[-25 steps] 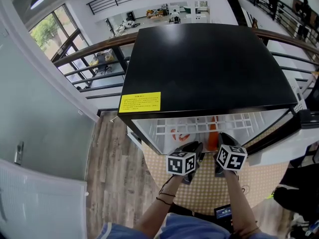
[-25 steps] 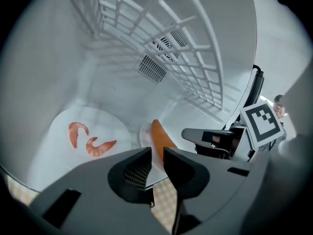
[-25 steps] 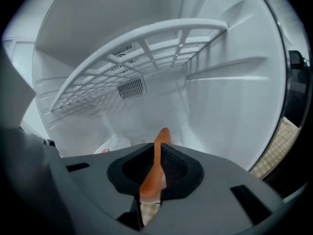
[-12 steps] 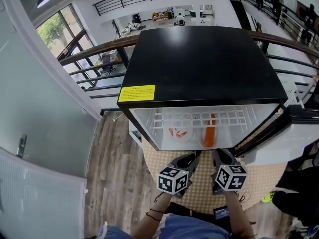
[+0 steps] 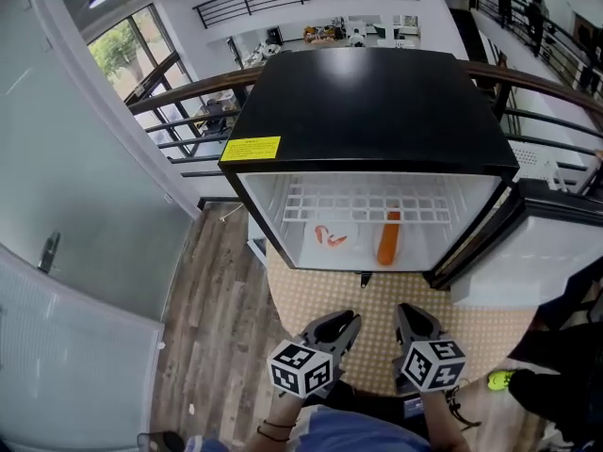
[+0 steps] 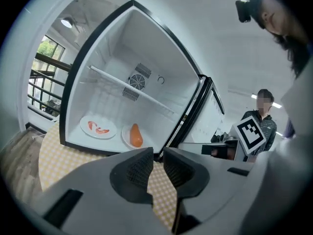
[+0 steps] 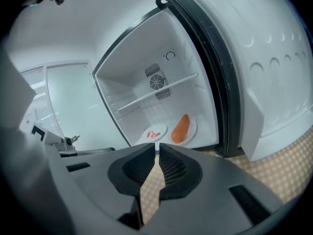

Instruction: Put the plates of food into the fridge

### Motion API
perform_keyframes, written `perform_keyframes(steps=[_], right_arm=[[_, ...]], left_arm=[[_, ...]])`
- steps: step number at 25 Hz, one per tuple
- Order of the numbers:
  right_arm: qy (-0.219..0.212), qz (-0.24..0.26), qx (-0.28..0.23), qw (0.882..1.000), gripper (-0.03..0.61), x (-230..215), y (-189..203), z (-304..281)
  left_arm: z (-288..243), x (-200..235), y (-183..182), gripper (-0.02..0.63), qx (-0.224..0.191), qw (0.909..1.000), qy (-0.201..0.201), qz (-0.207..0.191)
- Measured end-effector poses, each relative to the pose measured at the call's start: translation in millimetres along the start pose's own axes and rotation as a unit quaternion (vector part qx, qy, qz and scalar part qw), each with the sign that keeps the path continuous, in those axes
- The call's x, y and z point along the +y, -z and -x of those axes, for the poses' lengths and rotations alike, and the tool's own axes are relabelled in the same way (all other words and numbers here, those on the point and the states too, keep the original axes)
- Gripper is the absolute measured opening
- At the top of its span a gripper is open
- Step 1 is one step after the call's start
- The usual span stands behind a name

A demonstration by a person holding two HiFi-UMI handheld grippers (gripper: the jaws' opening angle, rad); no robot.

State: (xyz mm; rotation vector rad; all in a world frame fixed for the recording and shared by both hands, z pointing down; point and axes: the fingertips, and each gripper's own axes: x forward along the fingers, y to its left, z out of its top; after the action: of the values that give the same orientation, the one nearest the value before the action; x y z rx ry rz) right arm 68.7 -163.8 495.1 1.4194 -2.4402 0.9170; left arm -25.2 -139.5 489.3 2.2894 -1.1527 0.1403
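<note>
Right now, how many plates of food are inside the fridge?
2, both on the fridge floor: the left plate holds small red pieces, the right plate a long orange piece. None looks hidden.

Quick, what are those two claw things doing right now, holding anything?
Left gripper: fingers slightly open, holding nothing.
Right gripper: fingers nearly together, just been closing, holding nothing.

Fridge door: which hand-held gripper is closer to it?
Right. The right hand-held gripper, its empty jaws having just closed a little, hangs just left of the open door; the left hand-held gripper is farther left, before the fridge opening.
</note>
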Motion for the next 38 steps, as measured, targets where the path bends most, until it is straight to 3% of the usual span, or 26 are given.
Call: perform_keyframes(steps=[7,17,25,31,38], right_arm=[[-0.021,0.005,0.014,1.000,0.034,5.3,25.1,28.1],[-0.048,0.016,0.032,0.998,0.032,25.7,52.1,45.5],[-0.028,0.016,0.009,0.999,0.031,49.8,53.9,57.7],[-0.006,-0.014,-0.021,1.000,0.029,99.4,68.7,80.4],[0.002,-0.025,-0.037,0.999,0.029,174.6,117.7,93.2]], left_arm=[[34.1,-13.0,10.3,0.069,-0.023,0.9990,-0.039,-0.002],[81.7,-15.5,22.2,0.068,-0.013,0.9956,-0.087,-0.031],[102.6,-21.3,7.8,0.068,-0.020,0.9966,-0.050,-0.062],[153.3,-21.9,2.7,0.069,-0.016,0.9938,-0.018,-0.108],[220.4,-3.6,37.7,0.069,-0.008,0.9926,0.022,-0.119]])
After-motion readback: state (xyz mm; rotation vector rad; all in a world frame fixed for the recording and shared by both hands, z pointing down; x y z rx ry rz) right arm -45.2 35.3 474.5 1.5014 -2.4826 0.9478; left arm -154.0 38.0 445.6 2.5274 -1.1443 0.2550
